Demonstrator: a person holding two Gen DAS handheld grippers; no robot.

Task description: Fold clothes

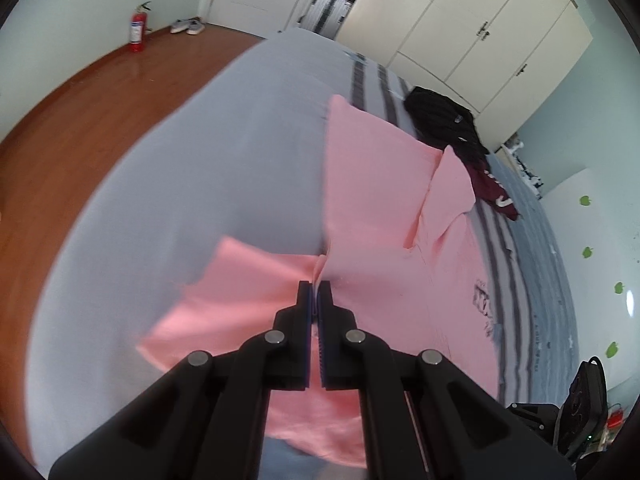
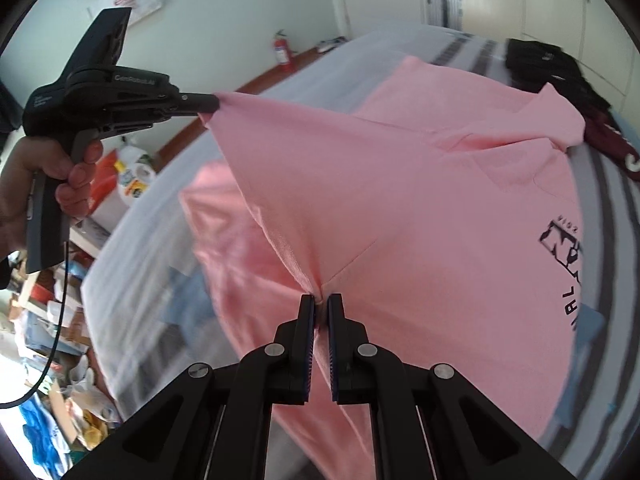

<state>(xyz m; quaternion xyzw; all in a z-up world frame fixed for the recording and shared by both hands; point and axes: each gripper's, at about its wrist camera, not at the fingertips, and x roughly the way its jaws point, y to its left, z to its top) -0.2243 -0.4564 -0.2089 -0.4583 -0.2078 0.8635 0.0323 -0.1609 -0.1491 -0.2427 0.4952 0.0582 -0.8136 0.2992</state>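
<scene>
Pinching soft pink T-shirt cloth into taut ridges, left tool and right tool.

Red fire extinguisher on wooden floor, pale shoes, cream wardrobe

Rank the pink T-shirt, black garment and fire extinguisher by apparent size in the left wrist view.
1. pink T-shirt, nearest the camera, so enlarged
2. black garment
3. fire extinguisher, farthest away, so its small look is partly distance
</scene>
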